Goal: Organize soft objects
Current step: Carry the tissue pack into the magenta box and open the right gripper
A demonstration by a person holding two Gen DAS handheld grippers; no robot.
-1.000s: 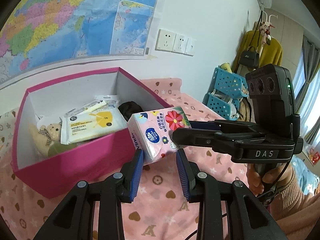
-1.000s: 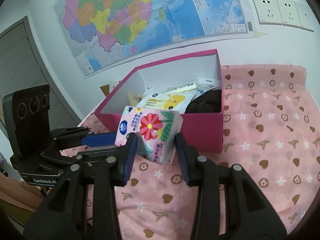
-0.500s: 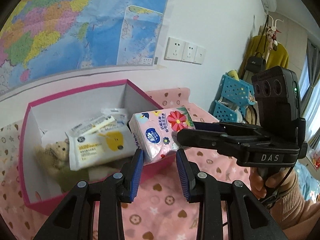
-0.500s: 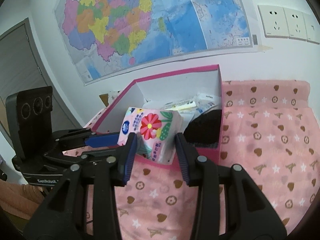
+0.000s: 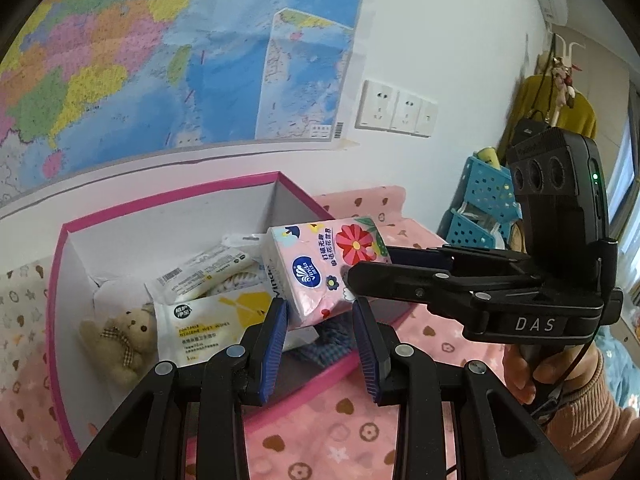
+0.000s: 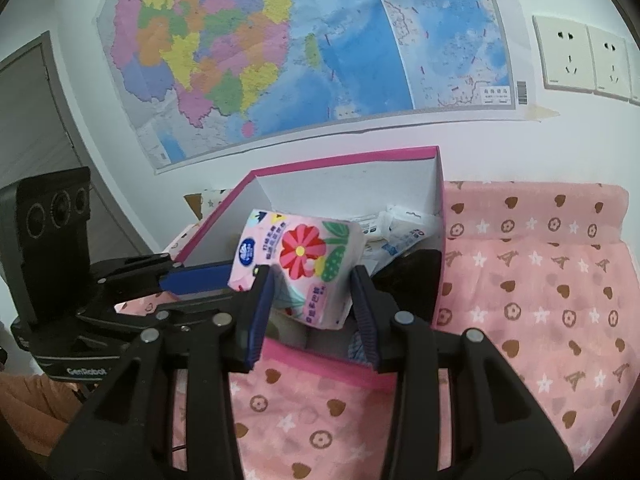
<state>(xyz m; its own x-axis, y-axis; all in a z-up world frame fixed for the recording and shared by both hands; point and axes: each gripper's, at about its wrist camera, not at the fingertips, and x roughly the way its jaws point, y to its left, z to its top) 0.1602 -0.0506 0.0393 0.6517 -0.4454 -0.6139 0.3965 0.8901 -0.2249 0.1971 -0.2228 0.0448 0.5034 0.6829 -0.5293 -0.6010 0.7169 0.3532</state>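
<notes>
A pink floral tissue pack (image 5: 320, 268) (image 6: 304, 264) hangs over the open pink box (image 5: 64, 240) (image 6: 438, 184). My left gripper (image 5: 320, 328) and my right gripper (image 6: 314, 300) are both shut on it from different sides, each seen in the other's view. Inside the box lie a small teddy bear (image 5: 120, 336), a yellow-and-white wet wipes pack (image 5: 208, 320), other white packs (image 5: 204, 268) and a dark cloth (image 6: 412, 276).
The box stands on a bed with a pink patterned cover (image 6: 540, 300), against a white wall with a map (image 6: 280, 52) and sockets (image 6: 580, 56). Blue baskets (image 5: 484, 208) stand at the right.
Both grippers have carried the tissue pack up and forward, from in front of the box's near wall to above its inside.
</notes>
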